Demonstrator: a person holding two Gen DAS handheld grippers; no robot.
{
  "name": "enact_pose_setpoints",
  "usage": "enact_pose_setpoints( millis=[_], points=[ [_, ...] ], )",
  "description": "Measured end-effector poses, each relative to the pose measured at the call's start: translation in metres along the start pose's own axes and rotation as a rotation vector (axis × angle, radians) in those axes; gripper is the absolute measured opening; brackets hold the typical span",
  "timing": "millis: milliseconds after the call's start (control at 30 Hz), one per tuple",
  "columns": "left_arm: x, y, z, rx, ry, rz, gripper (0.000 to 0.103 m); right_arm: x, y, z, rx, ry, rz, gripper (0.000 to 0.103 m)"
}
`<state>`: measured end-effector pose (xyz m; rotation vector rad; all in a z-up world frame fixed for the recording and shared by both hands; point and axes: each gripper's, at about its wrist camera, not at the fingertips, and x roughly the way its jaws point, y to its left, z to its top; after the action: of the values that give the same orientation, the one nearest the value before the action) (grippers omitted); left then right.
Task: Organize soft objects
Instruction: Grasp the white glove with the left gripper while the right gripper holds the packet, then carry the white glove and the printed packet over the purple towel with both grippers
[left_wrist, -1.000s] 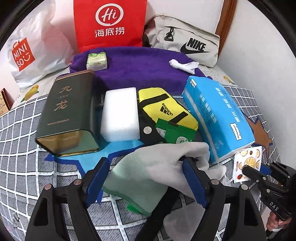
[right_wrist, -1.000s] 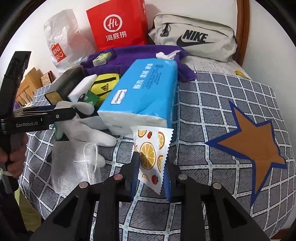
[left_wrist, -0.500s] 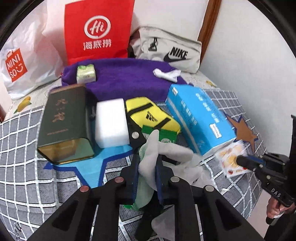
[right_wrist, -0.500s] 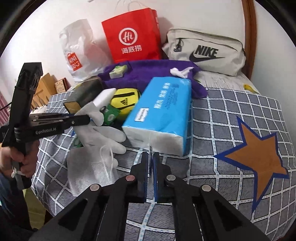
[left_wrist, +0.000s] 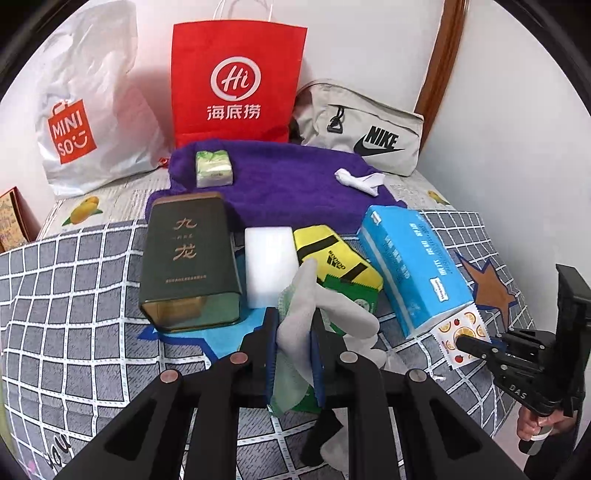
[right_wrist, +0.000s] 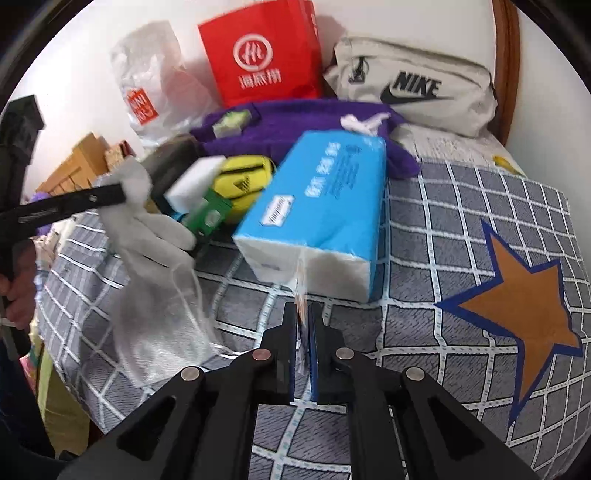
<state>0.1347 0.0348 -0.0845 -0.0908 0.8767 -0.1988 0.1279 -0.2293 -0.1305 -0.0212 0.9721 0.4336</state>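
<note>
Bright, even light; fisheye-warped edges; right view motion-blurred.

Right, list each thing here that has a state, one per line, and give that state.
Left hand-held gripper: shut on the white fabric glove.
White fabric glove: pinched, lifted, fingers drooping.
Right hand-held gripper: shut on the fruit-print sachet.
Fruit-print sachet: gripped, sealed.
Blue tissue pack: lying flat.
Dark green tin: on its side.
Red paper bag: upright.
Grey Nike pouch: leaning against the wall.
</note>
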Motion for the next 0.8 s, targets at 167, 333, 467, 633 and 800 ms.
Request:
enact_pose_setpoints(
  millis=[167,333,467,633,800],
  points=[
    [0.001,0.003,0.0,-0.018,-0.004,-0.008,0.015,0.001,0.002,0.0,-0.011,-0.013,0.029,0.004],
    [-0.006,0.006,0.009,-0.023,-0.018,-0.011,0.014,-0.017,0.012,0.008,-0.055,-0.055,0.023,0.004],
    [-0.015,0.009,0.02,-0.029,-0.045,-0.009,0.014,-0.029,0.015,0.02,-0.062,-0.088,0.034,0.004],
    [-0.022,0.011,0.033,-0.04,-0.063,-0.011,0.014,-0.04,0.019,0.039,-0.075,-0.118,0.037,0.004],
    [-0.025,0.015,0.043,-0.057,-0.079,-0.006,0.014,-0.042,0.016,0.062,-0.068,-0.134,0.035,0.004]
  ],
)
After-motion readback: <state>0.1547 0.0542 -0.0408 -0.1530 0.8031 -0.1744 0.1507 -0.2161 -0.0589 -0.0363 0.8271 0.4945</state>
